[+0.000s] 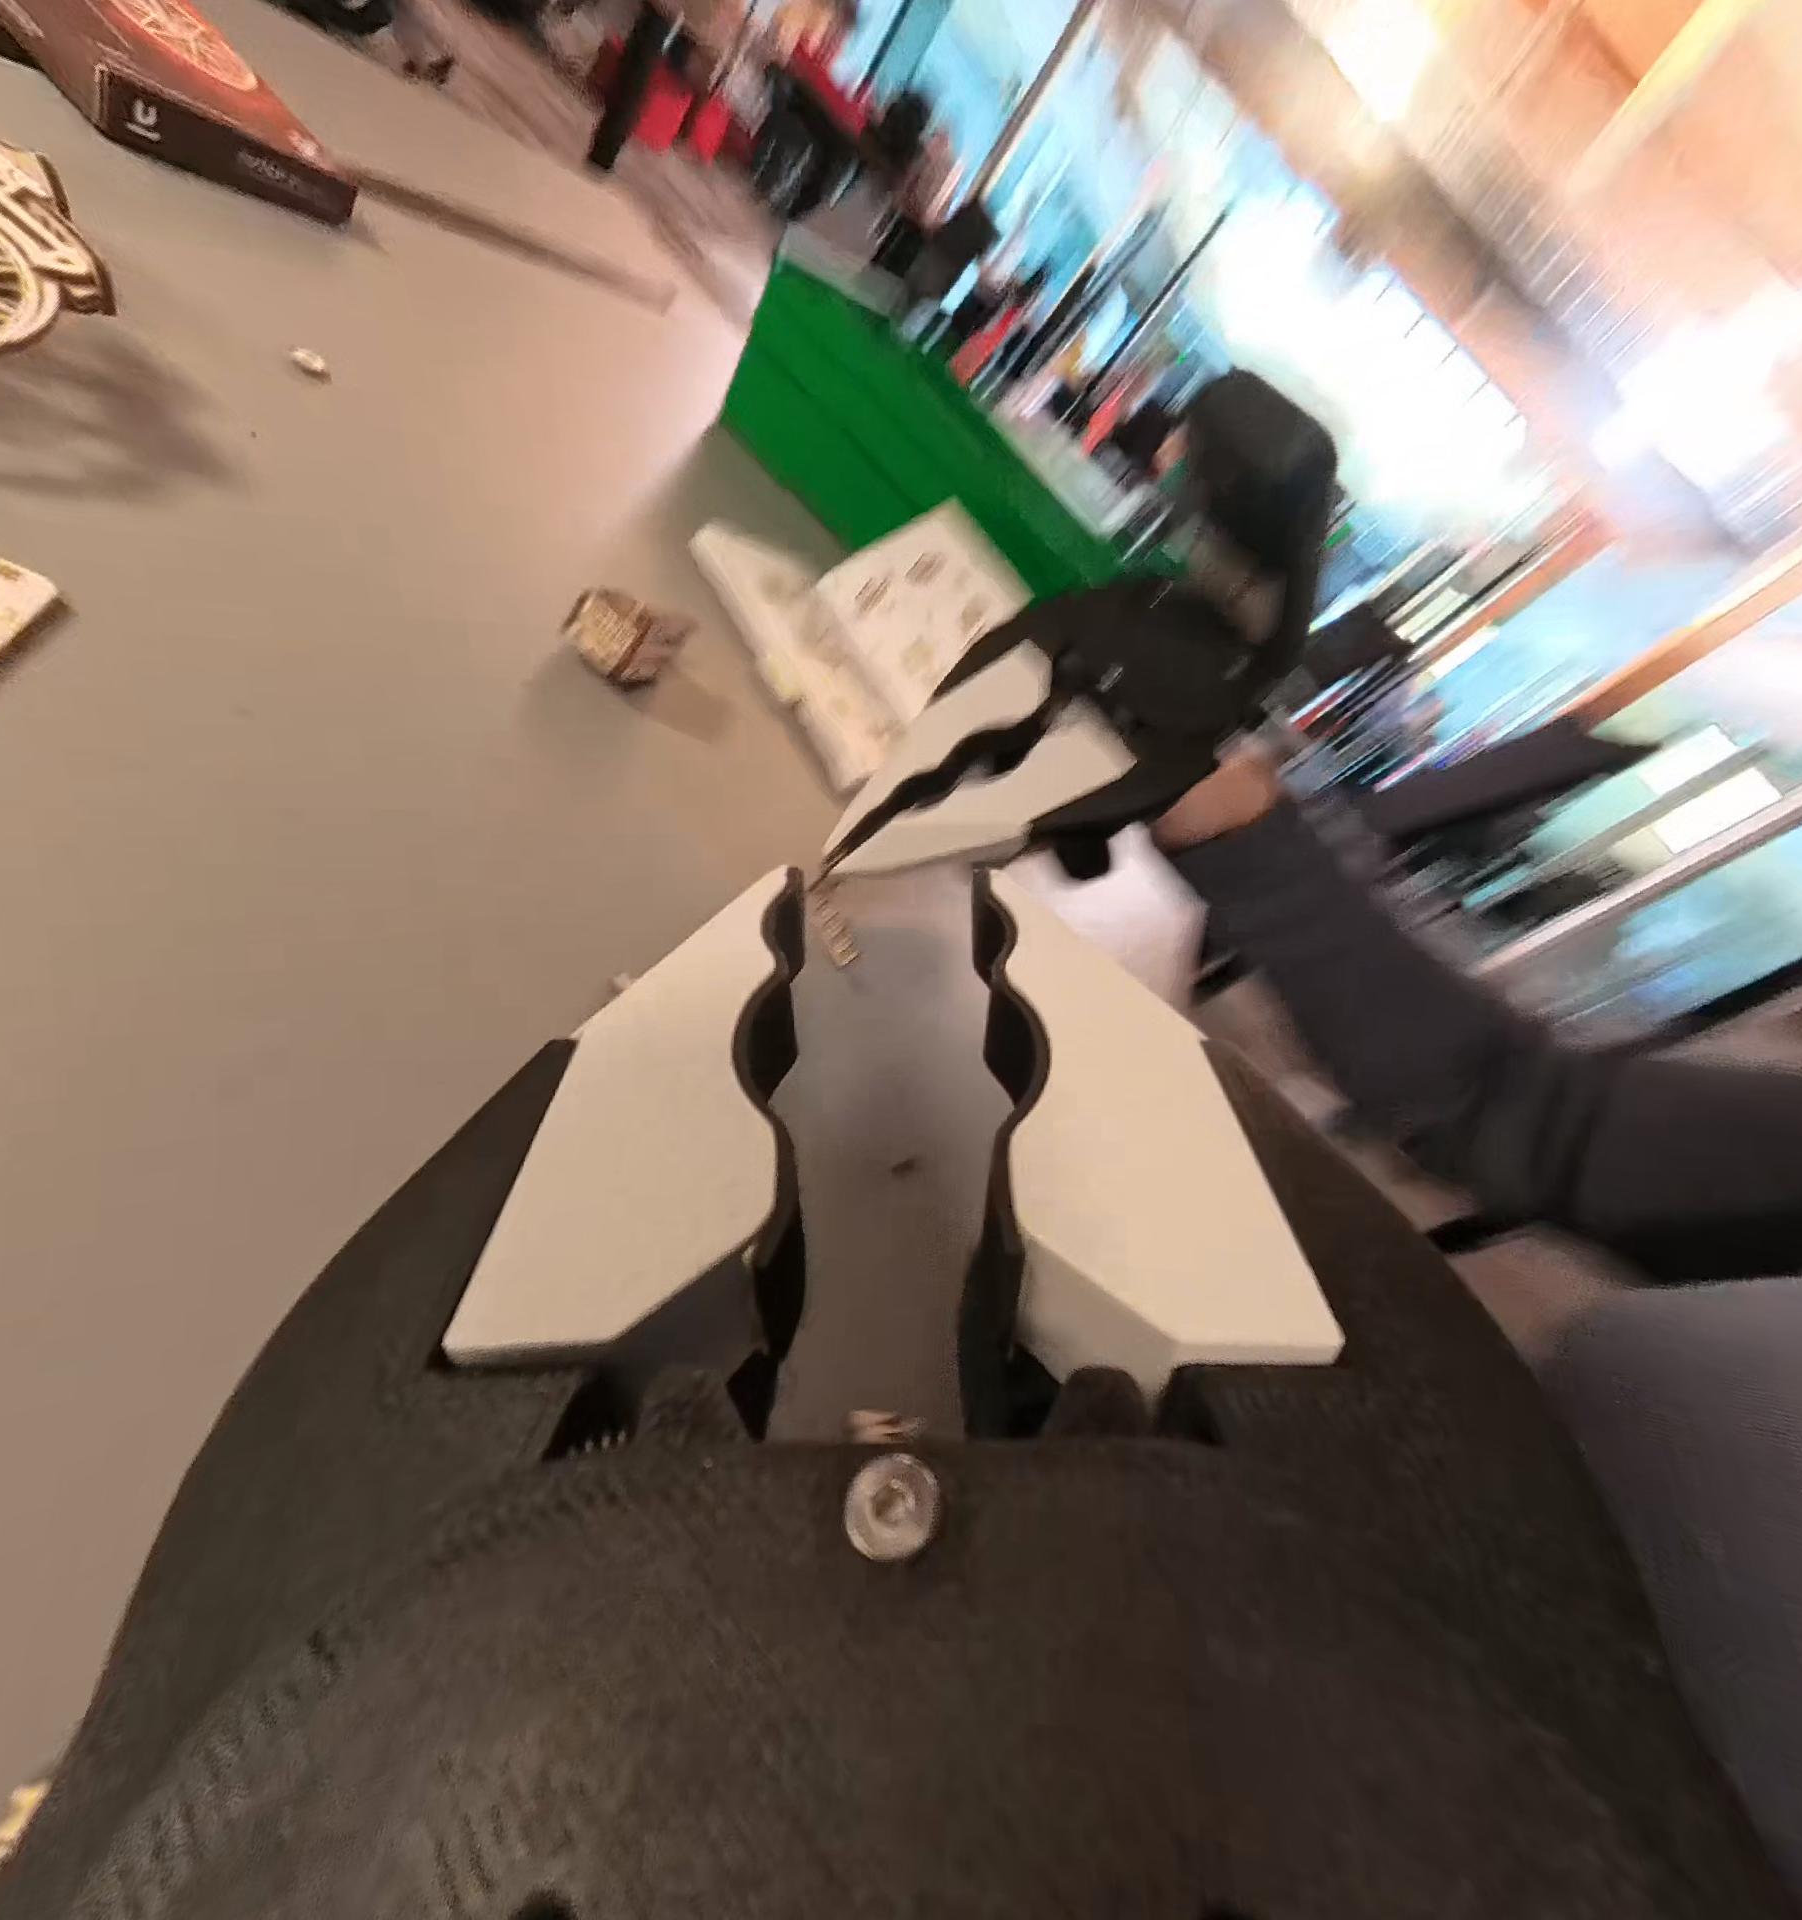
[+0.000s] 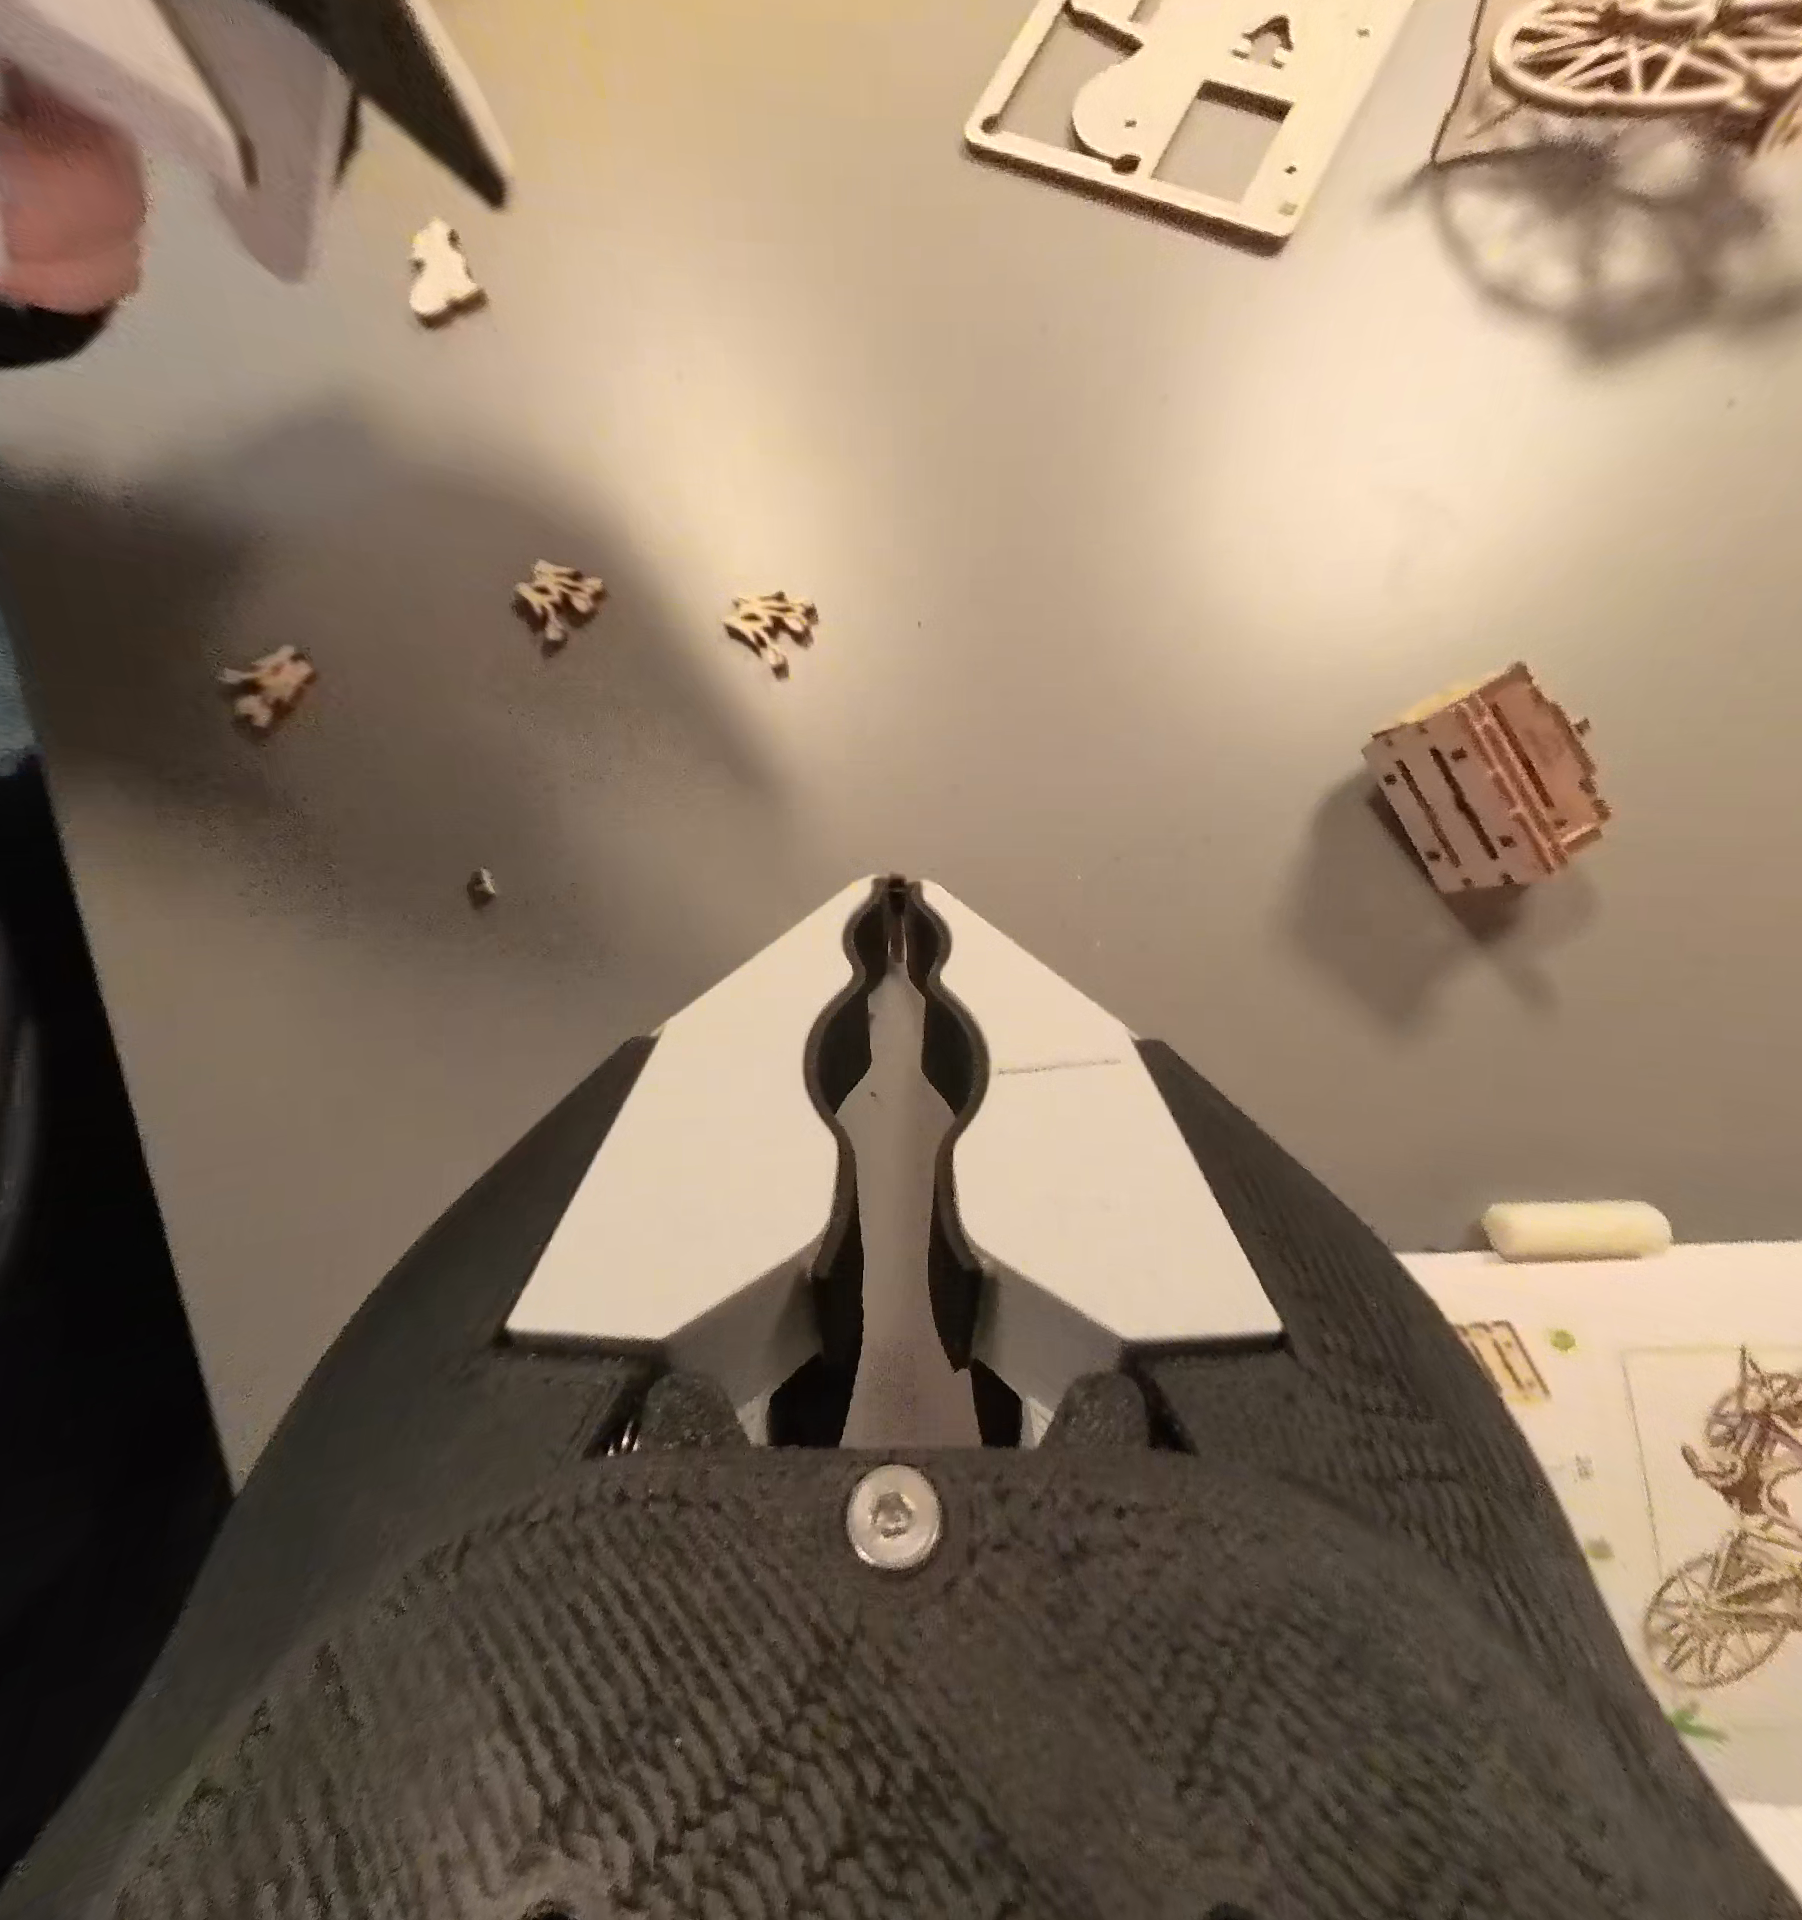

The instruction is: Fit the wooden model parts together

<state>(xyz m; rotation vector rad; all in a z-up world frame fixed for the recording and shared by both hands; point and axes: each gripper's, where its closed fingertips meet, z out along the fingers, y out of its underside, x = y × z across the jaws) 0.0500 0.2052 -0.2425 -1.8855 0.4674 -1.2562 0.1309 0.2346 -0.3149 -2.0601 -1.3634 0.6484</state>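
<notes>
My right gripper (image 2: pixel 892 891) is shut on a small thin wooden part (image 1: pixel 837 928), which shows edge-on as a dark sliver at its tips (image 2: pixel 893 914). In the left wrist view the right gripper (image 1: pixel 832 854) reaches in from the right and holds the part between my left gripper's fingers, close to the left one. My left gripper (image 1: pixel 886 883) is open and empty; it also shows at the top left of the right wrist view (image 2: pixel 253 114). Several small loose wooden pieces (image 2: pixel 772 623) lie on the grey table (image 2: pixel 980 468). A wheeled wooden model (image 2: pixel 1655 62) stands farther off.
A small slatted wooden box (image 2: pixel 1489 779) sits to the right, with an emptied wooden parts sheet (image 2: pixel 1177 104) beyond it. An instruction sheet (image 2: pixel 1603 1558) and a white oblong block (image 2: pixel 1572 1231) lie near right. A brown carton (image 1: pixel 222 114) is far left. A person in black (image 1: pixel 1250 488) is behind the table.
</notes>
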